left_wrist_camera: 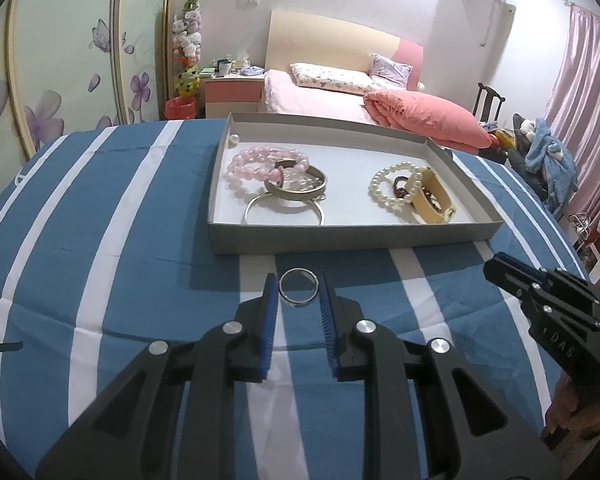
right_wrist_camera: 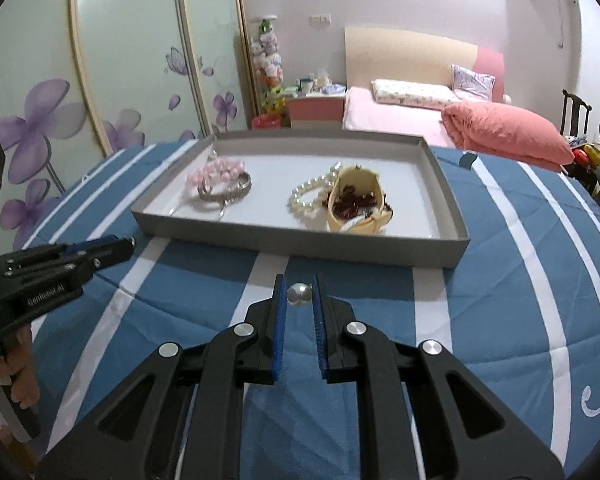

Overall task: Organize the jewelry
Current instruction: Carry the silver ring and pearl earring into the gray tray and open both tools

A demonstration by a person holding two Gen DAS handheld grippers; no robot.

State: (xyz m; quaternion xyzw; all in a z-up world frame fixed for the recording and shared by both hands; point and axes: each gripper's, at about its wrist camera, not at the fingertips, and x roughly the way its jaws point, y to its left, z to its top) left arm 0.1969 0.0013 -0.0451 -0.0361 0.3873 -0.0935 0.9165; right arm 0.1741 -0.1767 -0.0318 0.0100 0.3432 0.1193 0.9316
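Slippage is the danger: right gripper (right_wrist_camera: 299, 295) pinches a small round silver bead (right_wrist_camera: 299, 293) at its fingertips, left gripper (left_wrist_camera: 299, 293) clamps a thin silver ring (left_wrist_camera: 299, 292), both short of the grey cardboard tray (right_wrist_camera: 300, 246); either could pop loose onto the blue-and-white striped cloth (right_wrist_camera: 500, 280).

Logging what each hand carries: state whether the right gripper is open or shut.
Shut: the right gripper pinches a small silver bead between its blue pads, above the striped cloth.
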